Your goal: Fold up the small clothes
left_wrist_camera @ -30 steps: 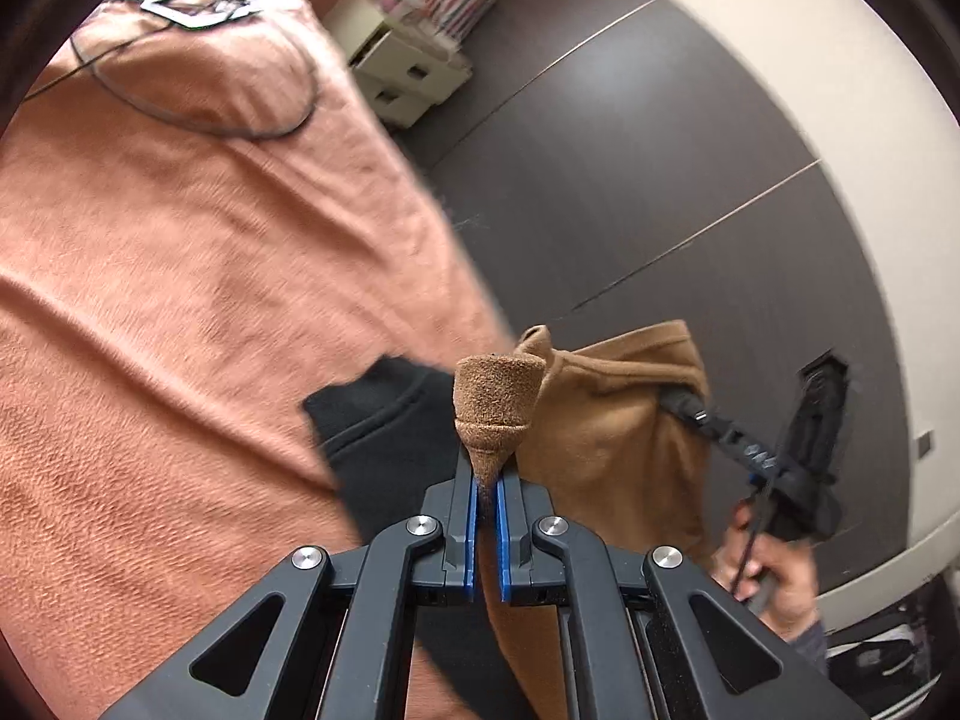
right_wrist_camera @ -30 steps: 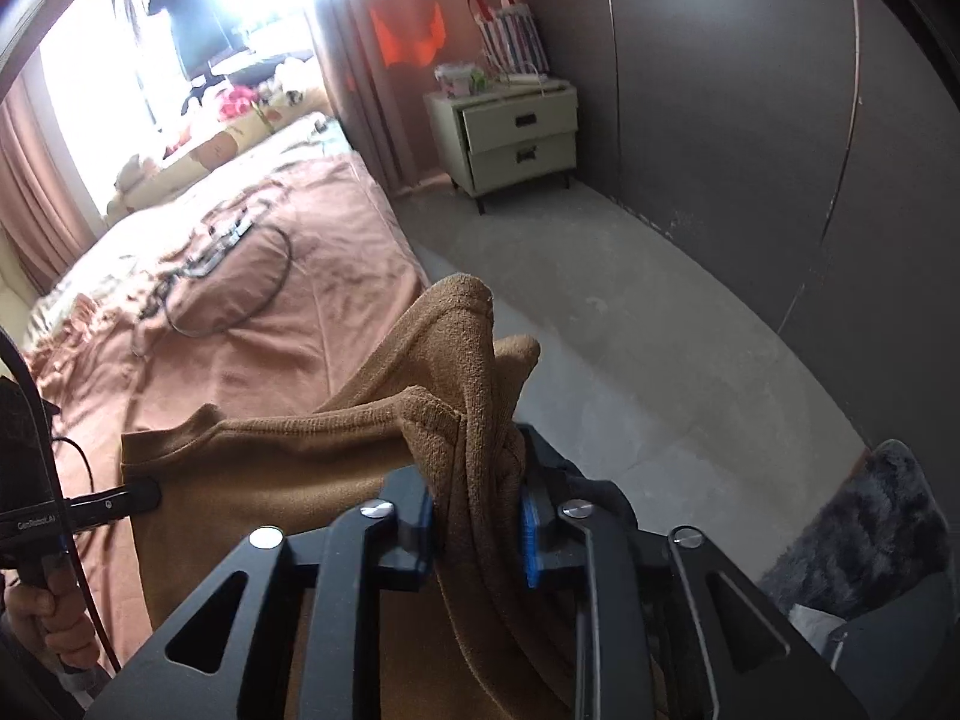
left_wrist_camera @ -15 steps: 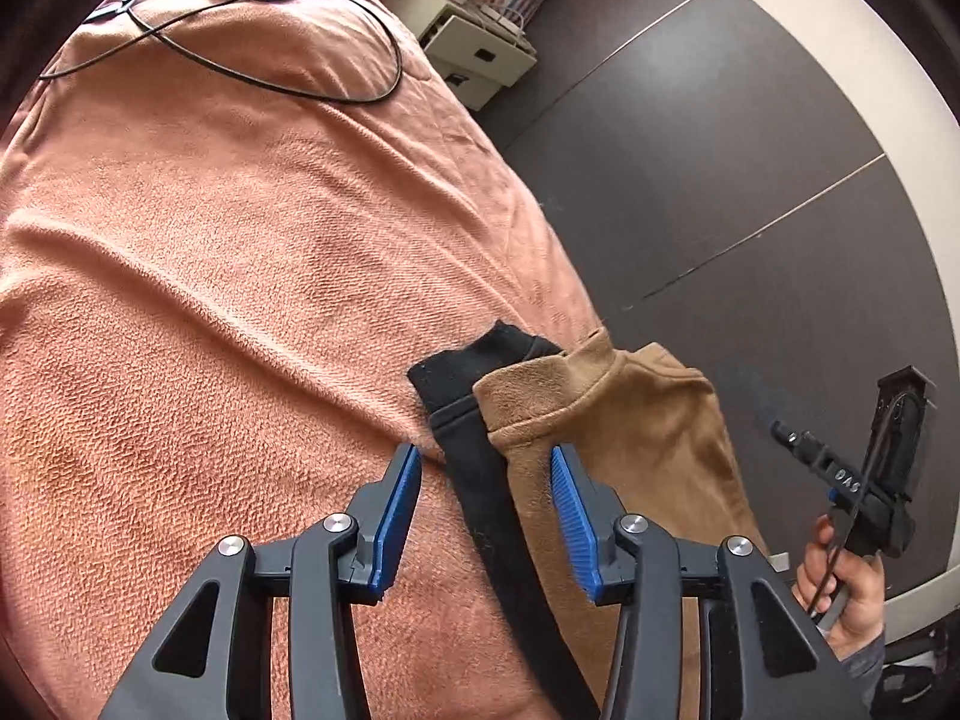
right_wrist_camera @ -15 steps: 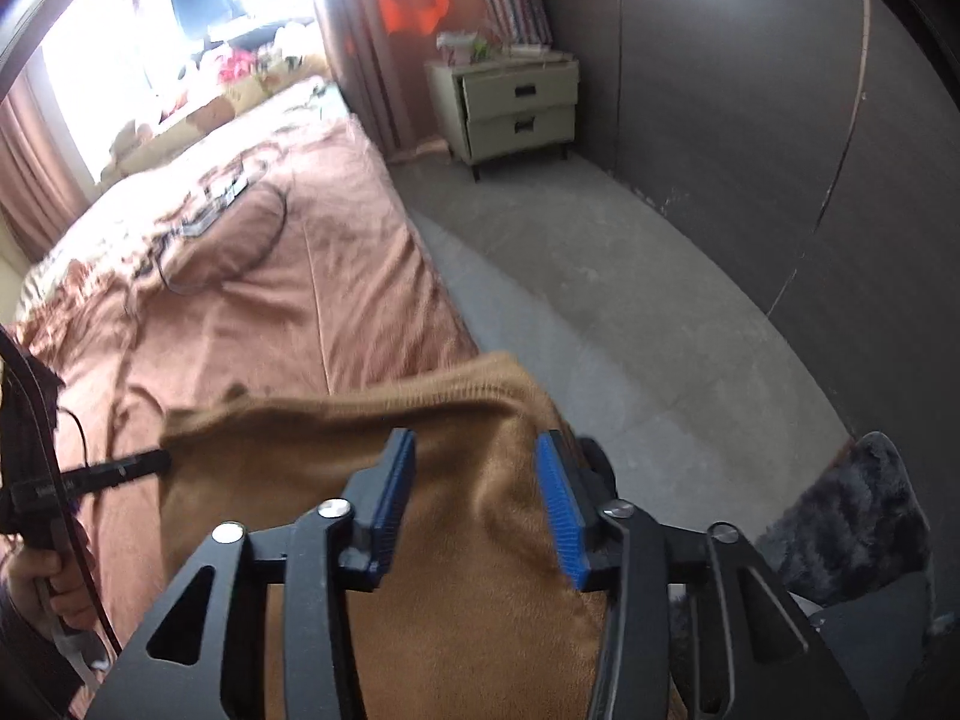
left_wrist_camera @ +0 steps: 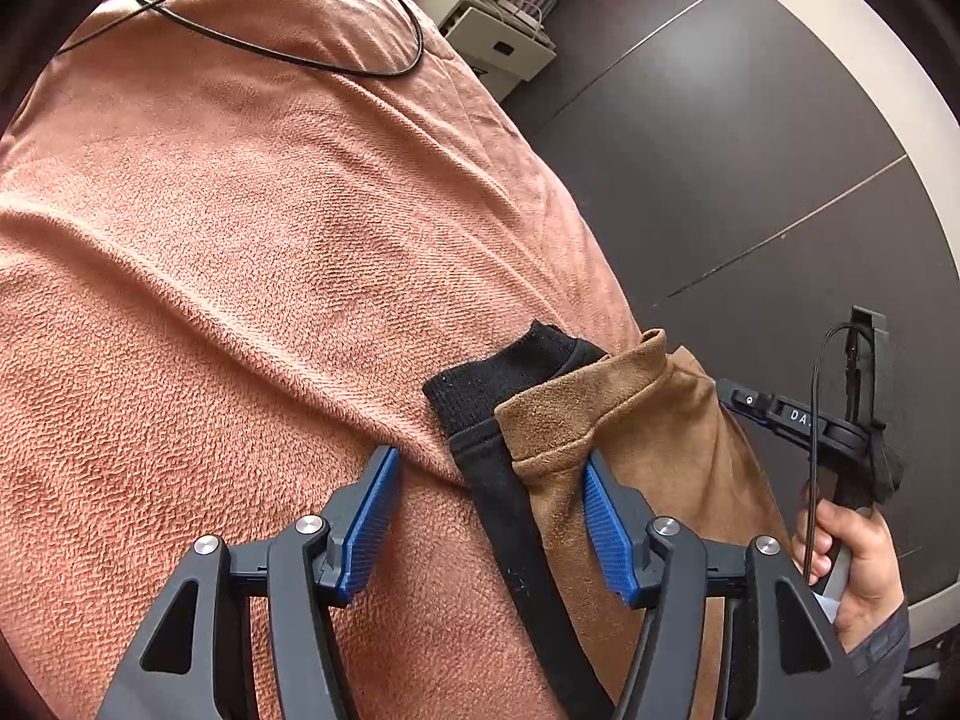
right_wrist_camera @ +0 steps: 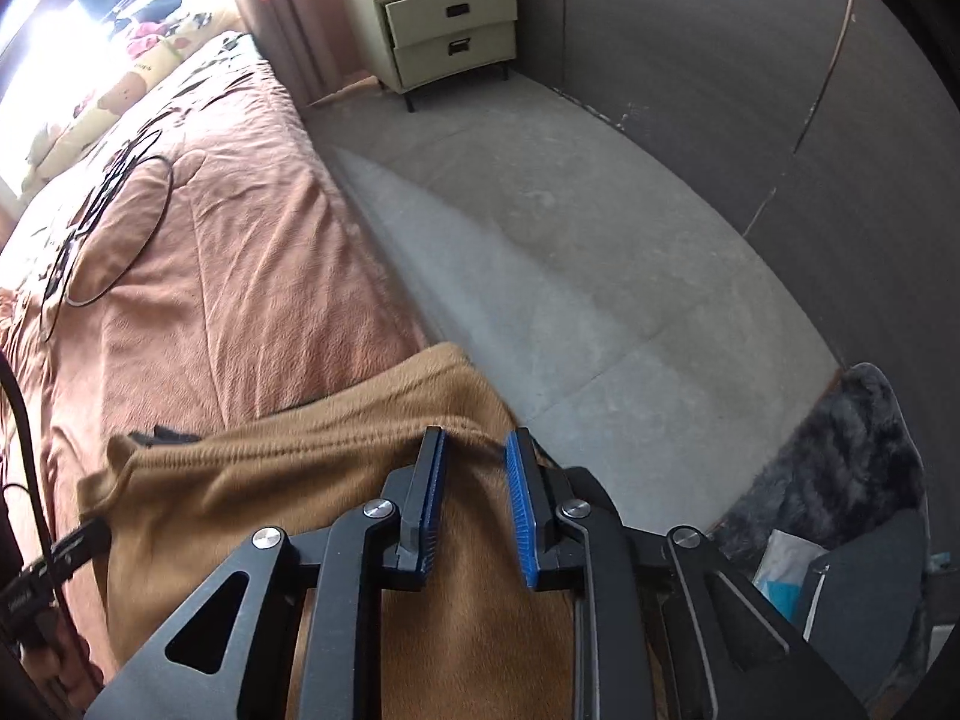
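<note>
A bed (left_wrist_camera: pixel 252 252) under a salmon-pink blanket fills the room's left; grey floor (right_wrist_camera: pixel 540 252) and dark wall panels lie to the right. The tan garment (left_wrist_camera: pixel 630 450) lies on a black garment (left_wrist_camera: pixel 504 408) at the bed's edge, just ahead of both claws. The left claw (left_wrist_camera: pixel 489 516) is opening, pads clear of the cloth. The right claw (right_wrist_camera: pixel 474 504) is closing over the tan hem, its pads not yet pressing. Only the right view shows a nightstand (right_wrist_camera: pixel 444 30) and a dark rug (right_wrist_camera: pixel 840 468); only the left shows a hand (left_wrist_camera: pixel 852 564). A black cable (left_wrist_camera: pixel 336 54) lies far ahead.
</note>
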`<move>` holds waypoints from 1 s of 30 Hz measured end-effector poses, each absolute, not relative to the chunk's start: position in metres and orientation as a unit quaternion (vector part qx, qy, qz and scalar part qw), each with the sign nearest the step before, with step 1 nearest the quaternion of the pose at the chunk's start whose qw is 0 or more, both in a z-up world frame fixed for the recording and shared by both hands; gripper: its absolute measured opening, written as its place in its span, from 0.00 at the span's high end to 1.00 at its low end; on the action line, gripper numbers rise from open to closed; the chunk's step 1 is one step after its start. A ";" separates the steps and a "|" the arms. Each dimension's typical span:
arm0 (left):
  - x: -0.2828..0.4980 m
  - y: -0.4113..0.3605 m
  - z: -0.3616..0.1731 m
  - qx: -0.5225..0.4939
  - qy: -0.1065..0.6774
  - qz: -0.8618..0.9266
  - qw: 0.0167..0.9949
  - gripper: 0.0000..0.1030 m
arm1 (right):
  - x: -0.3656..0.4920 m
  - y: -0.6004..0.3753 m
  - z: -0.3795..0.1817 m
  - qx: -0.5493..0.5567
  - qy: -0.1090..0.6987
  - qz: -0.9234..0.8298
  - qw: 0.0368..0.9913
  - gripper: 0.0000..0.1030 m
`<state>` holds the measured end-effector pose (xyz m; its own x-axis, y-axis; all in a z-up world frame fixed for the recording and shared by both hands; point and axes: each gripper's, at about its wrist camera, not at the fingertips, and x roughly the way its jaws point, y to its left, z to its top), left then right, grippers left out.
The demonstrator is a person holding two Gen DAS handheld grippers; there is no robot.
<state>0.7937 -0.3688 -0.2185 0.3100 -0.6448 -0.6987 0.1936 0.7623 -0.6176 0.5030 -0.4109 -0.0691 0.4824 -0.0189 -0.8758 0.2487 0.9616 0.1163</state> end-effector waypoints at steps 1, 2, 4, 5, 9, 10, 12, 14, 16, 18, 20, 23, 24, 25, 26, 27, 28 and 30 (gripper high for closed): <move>0.793 -0.369 -0.217 -0.212 0.523 -0.266 0.781 0.39 | 0.501 -0.407 -0.067 0.115 0.499 -0.078 0.855 0.83; 0.790 -0.368 -0.214 -0.207 0.523 -0.264 0.784 0.39 | 0.498 -0.408 -0.062 0.118 0.495 -0.074 0.858 0.83; 0.786 -0.366 -0.209 -0.198 0.519 -0.264 0.788 0.39 | 0.485 -0.407 -0.055 0.123 0.484 -0.067 0.864 0.83; 0.784 -0.365 -0.206 -0.194 0.519 -0.262 0.790 0.39 | 0.476 -0.408 -0.050 0.125 0.481 -0.059 0.866 0.83; 0.771 -0.365 -0.197 -0.199 0.521 -0.269 0.785 0.39 | 0.435 -0.407 -0.037 0.107 0.478 -0.032 0.871 0.83; 0.766 -0.365 -0.195 -0.197 0.521 -0.270 0.785 0.39 | 0.423 -0.409 -0.036 0.104 0.478 -0.029 0.871 0.83; 0.759 -0.369 -0.191 -0.192 0.523 -0.274 0.784 0.39 | 0.402 -0.416 -0.035 0.108 0.480 -0.027 0.870 0.83; 0.750 -0.374 -0.190 -0.190 0.527 -0.284 0.779 0.39 | 0.377 -0.421 -0.034 0.110 0.479 -0.027 0.871 0.83; 0.743 -0.380 -0.188 -0.185 0.530 -0.291 0.775 0.39 | 0.355 -0.423 -0.032 0.107 0.476 -0.030 0.872 0.83; 0.734 -0.384 -0.185 -0.181 0.532 -0.294 0.773 0.39 | 0.334 -0.425 -0.032 0.110 0.474 -0.038 0.873 0.83; 0.724 -0.388 -0.181 -0.176 0.533 -0.300 0.771 0.39 | 0.313 -0.425 -0.030 0.120 0.465 -0.042 0.876 0.83; 0.711 -0.395 -0.179 -0.169 0.536 -0.310 0.767 0.39 | 0.285 -0.423 -0.029 0.135 0.443 -0.038 0.885 0.83; 0.707 -0.397 -0.180 -0.167 0.539 -0.313 0.764 0.39 | 0.277 -0.423 -0.031 0.142 0.437 -0.032 0.888 0.83; 0.704 -0.400 -0.181 -0.165 0.542 -0.314 0.762 0.39 | 0.266 -0.423 -0.032 0.147 0.430 -0.026 0.890 0.83; 0.700 -0.402 -0.182 -0.162 0.546 -0.316 0.759 0.39 | 0.260 -0.421 -0.033 0.149 0.424 -0.019 0.893 0.83; 0.696 -0.404 -0.182 -0.161 0.547 -0.317 0.758 0.39 | 0.255 -0.421 -0.035 0.148 0.420 -0.014 0.895 0.83; 0.692 -0.406 -0.183 -0.160 0.549 -0.318 0.756 0.39 | 0.251 -0.421 -0.038 0.145 0.417 -0.015 0.897 0.83; 0.684 -0.412 -0.183 -0.153 0.552 -0.322 0.754 0.39 | 0.246 -0.426 -0.046 0.151 0.415 -0.027 0.897 0.83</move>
<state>0.6839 -0.4122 -0.1834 0.1841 -0.6535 -0.7342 0.3163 0.7466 -0.5853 0.2456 -0.4264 -0.0455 0.6534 0.0770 -0.7531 0.1733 0.9532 0.2479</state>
